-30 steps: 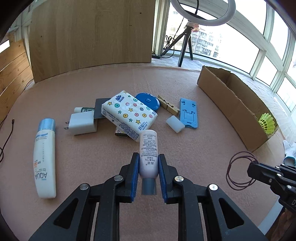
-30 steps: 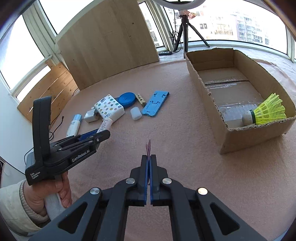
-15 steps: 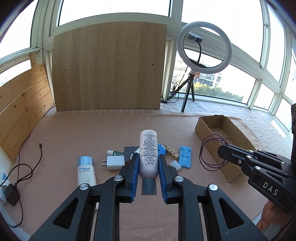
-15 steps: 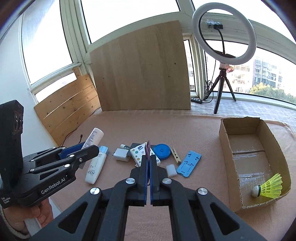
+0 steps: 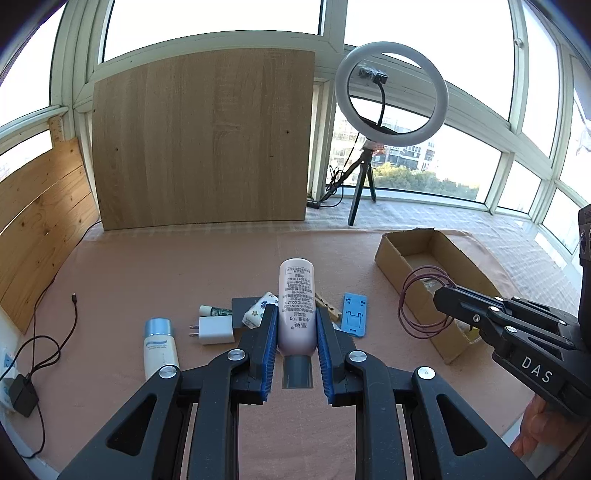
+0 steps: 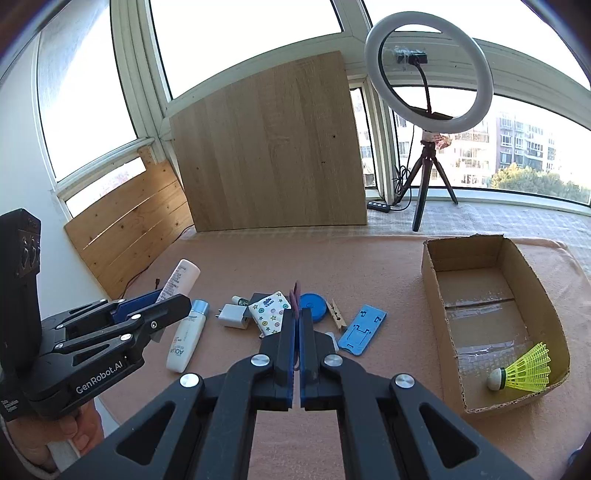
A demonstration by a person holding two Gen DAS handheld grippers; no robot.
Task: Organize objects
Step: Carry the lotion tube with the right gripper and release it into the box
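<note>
A white ring light [image 5: 391, 94] on a black tripod stands by the windows, beside a tall light-wood board [image 5: 201, 142]. A black cable [image 5: 48, 343] trails along the desk's left edge.

Place: glazed home balcony used as a recording set.
Evidence: wraparound windows [image 5: 399, 22], ring light on tripod [image 5: 391, 92], apartment blocks outside [image 6: 517, 136].

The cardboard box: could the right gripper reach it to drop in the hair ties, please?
Probably yes: the cardboard box is open-topped, holding only a shuttlecock, with nothing between it and the right gripper, jaws shut on the hair ties.
</note>
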